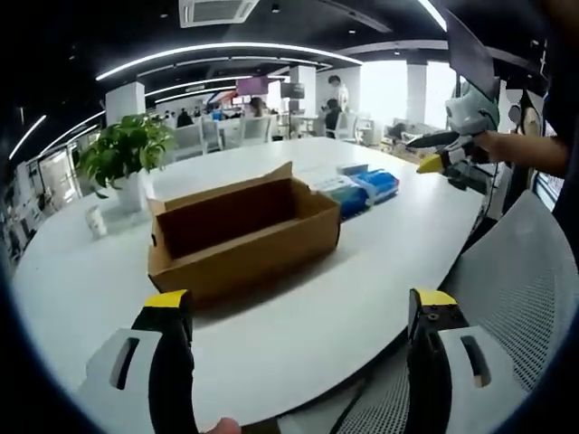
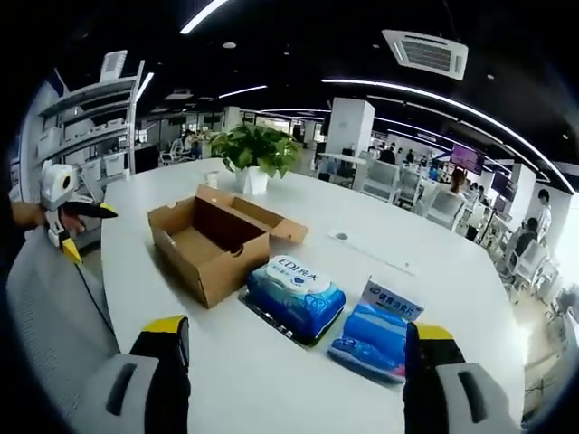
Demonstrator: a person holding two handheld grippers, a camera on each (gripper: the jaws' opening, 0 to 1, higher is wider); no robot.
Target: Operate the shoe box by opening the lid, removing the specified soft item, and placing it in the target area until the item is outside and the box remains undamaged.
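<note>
Cardboard shoe box [image 2: 213, 237] stands open and empty on the white desk [image 2: 362, 249]; two blue soft packs [image 2: 296, 295] lie just beside it, apparently delivered. Left hand-held gripper [image 1: 298, 312] and right hand-held gripper [image 2: 297, 342], jaws apart, hang clear, holding nothing.

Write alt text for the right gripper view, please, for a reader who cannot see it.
An open, empty cardboard shoe box sits on a white table, with two blue soft packs lying on the table beside it, outside the box. The right claw is open and empty in the foreground; the left claw, also open, shows at the left edge. A potted plant stands behind the box.
</note>
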